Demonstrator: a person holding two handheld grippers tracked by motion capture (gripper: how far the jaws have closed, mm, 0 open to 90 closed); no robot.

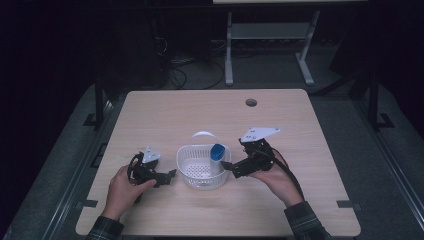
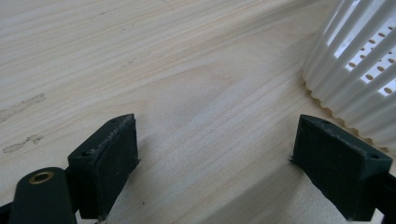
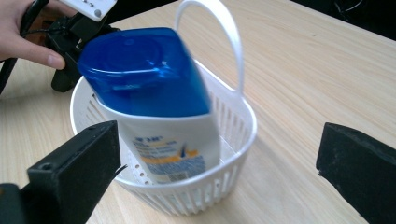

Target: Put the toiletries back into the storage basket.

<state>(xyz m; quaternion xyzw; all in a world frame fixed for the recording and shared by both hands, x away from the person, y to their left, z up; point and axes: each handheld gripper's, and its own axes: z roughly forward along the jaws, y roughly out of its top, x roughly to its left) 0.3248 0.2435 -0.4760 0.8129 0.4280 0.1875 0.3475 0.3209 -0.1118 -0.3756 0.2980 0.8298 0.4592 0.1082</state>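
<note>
A white slotted basket with an arched handle stands on the wooden table, front centre. Inside it a white bottle with a blue cap leans against the right wall, cap up. My right gripper sits just right of the basket, open, its jaws apart on either side of the bottle and basket without touching the bottle. My left gripper rests low on the table just left of the basket, open with bare wood between its fingers. The basket wall shows beside its right jaw.
A round cable hole lies near the table's far edge. Beyond the table a white desk frame and cables lie on the dark floor. Bare wood spreads across the far half and both sides.
</note>
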